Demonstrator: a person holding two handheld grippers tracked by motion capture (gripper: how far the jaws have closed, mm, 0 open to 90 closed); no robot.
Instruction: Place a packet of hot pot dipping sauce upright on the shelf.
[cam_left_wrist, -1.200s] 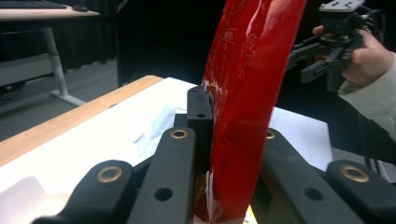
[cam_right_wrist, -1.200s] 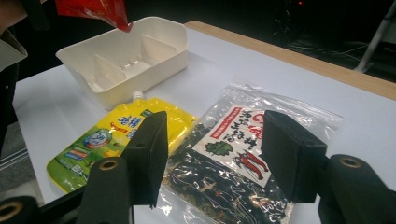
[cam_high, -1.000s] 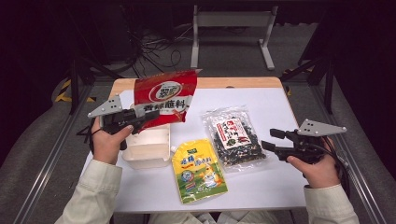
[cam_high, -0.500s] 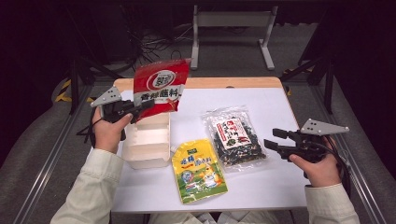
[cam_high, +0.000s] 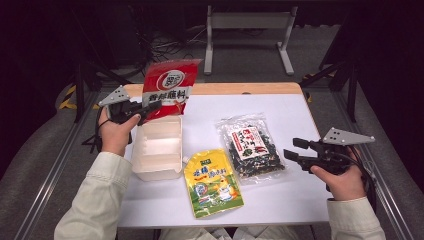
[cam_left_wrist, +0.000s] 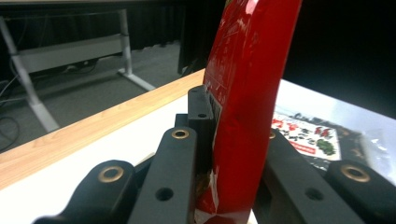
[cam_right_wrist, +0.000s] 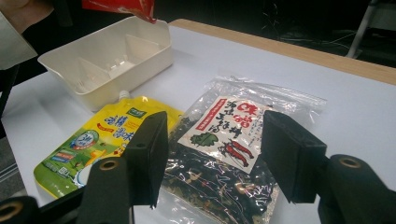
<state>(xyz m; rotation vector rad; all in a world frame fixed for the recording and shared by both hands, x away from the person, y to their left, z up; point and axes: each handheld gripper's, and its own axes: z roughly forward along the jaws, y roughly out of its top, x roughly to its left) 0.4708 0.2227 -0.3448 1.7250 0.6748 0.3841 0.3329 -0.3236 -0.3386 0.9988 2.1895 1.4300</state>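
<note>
Item one: the white-topped rectangular table with a pale wooden far edge (cam_high: 260, 89), carrying everything below.

Item two: the white plastic open-top box with inner dividers (cam_high: 159, 150), lying at about nine o'clock from the table's middle, long side running front to back; it also appears in my right gripper view (cam_right_wrist: 109, 58).

Item three: the red glossy foil packet with a round white emblem and white lettering (cam_high: 167, 90), held upright in the air above the box's far end, at about eleven o'clock. My left gripper (cam_high: 150, 107) is clamped on its lower edge; in my left gripper view the packet (cam_left_wrist: 247, 93) stands pinched between the two black jaws.

Item four: the yellow and green spouted stand-up pouch (cam_high: 212, 182), flat at six o'clock, its spout just beside the box's near corner.

Item five: the clear plastic bag of dark dried food with a white and red label (cam_high: 250, 150), flat at about three o'clock, beside the pouch.

Item six: my right gripper (cam_high: 292, 150), hovering at the bag's right edge, jaws parted with nothing between them; in my right gripper view the bag (cam_right_wrist: 224, 140) lies on the table beyond them.
</note>
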